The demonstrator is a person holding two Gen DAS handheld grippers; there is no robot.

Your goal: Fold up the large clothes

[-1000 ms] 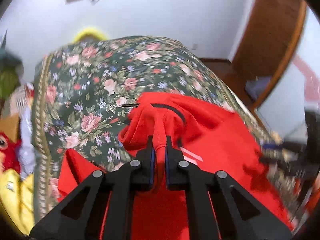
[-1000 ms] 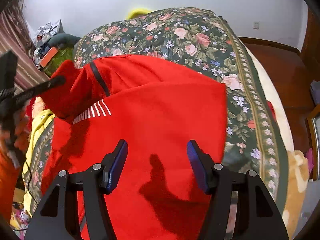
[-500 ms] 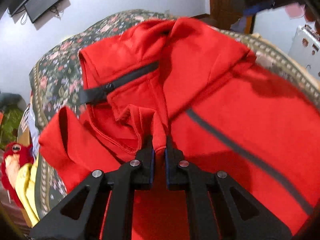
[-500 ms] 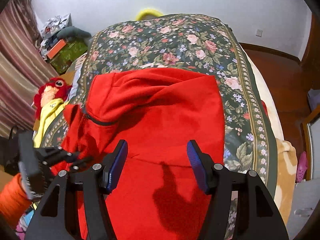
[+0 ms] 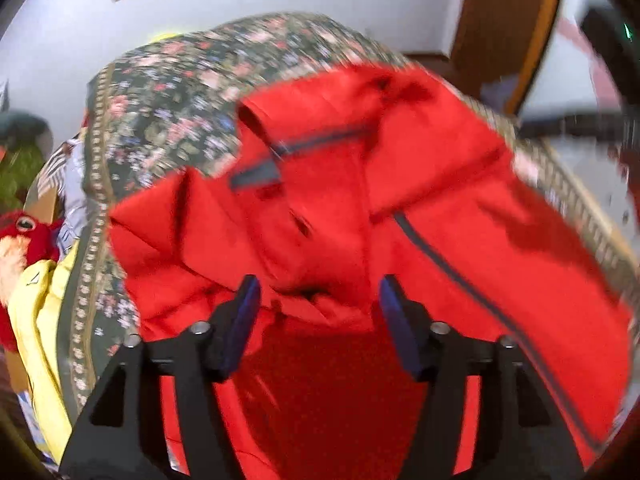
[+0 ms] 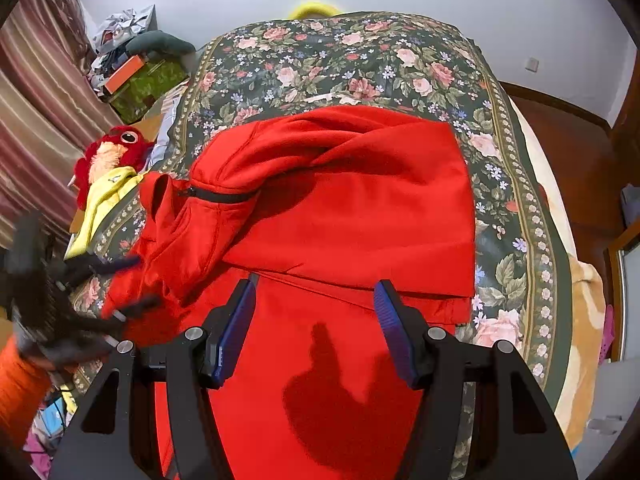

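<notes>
Both sets of jaws now stand wide and empty, the left gripper [image 5: 318, 300] having just been opened so that the pinched sleeve is dropped onto the red jacket [image 6: 360, 208], which is left half-folded on the bed [image 6: 360, 60].

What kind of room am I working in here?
Most likely a bedroom: a bed under a floral bedspread fills the view, a red plush toy lies beside it, and striped curtains hang on the left.

Red garment [image 6: 360, 208] matt fleecy cloth (bedspread [image 6: 360, 64] woven).
</notes>
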